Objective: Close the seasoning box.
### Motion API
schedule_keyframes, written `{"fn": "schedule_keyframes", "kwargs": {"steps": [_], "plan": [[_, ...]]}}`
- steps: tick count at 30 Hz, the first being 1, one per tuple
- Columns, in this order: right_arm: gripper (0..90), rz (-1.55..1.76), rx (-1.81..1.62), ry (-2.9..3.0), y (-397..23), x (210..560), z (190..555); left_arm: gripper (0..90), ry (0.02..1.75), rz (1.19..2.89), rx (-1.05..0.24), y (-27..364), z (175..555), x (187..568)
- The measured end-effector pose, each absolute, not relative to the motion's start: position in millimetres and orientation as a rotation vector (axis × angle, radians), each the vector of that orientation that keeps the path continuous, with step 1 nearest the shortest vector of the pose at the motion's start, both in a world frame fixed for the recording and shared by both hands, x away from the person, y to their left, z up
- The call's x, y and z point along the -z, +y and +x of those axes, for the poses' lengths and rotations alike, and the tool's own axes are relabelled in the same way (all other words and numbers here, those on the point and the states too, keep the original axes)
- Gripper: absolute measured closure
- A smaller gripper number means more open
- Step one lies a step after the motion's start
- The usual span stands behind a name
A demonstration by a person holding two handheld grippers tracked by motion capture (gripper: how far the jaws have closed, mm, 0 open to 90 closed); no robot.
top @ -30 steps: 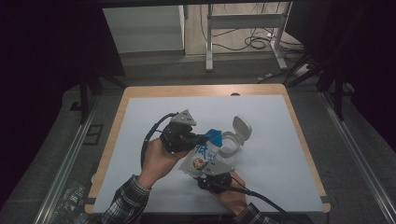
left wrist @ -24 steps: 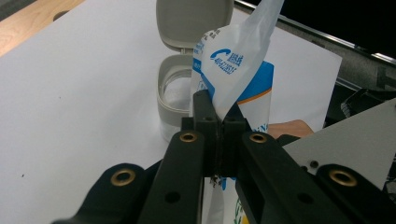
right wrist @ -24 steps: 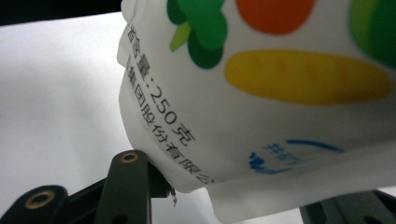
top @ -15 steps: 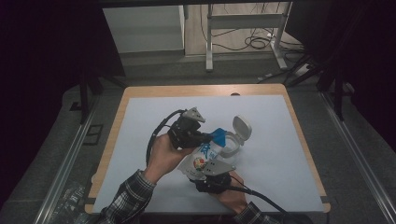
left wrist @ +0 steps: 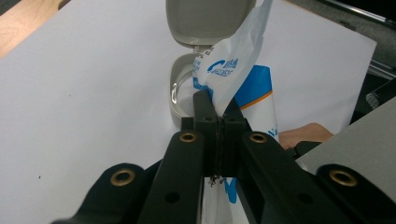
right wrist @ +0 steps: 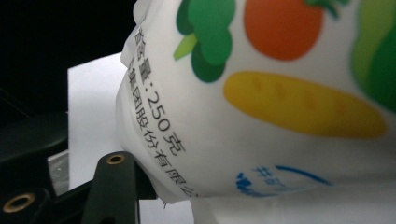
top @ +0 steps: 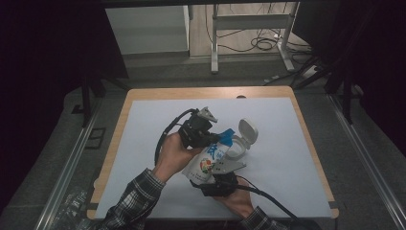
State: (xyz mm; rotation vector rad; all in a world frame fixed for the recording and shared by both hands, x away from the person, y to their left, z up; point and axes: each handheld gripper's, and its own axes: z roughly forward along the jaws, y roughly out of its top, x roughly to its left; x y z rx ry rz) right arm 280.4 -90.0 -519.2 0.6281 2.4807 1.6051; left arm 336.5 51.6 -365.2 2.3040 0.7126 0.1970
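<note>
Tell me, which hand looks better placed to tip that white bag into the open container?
Probably the left. The left hand-held gripper is pinched shut on the bag at its top edge, right beside the open container; the right hand-held gripper supports the bag's bottom.

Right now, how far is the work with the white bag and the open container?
Done: the grey container stands on the table with its lid flipped open, and the white bag is lifted beside it. In hand: the left gripper pinches the bag's upper edge shut, and the right gripper holds the bag's lower end. Left: probably opening the bag and pouring; I cannot see an opening or any contents in the container.
</note>
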Motion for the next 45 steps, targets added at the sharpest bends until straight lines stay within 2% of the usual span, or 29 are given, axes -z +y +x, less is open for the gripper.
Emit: {"fn": "schedule_keyframes", "kwargs": {"steps": [31,45], "plan": [[45.0,0.789,-1.739,2.586,-98.4,513.5,288.9,89.8,0.606,2.3,-0.219,42.7,353.5,380.4],[45.7,0.823,-1.79,2.601,-97.8,511.5,289.2,89.7,0.604,2.445,-0.14,33.1,368.8,372.1]]}}
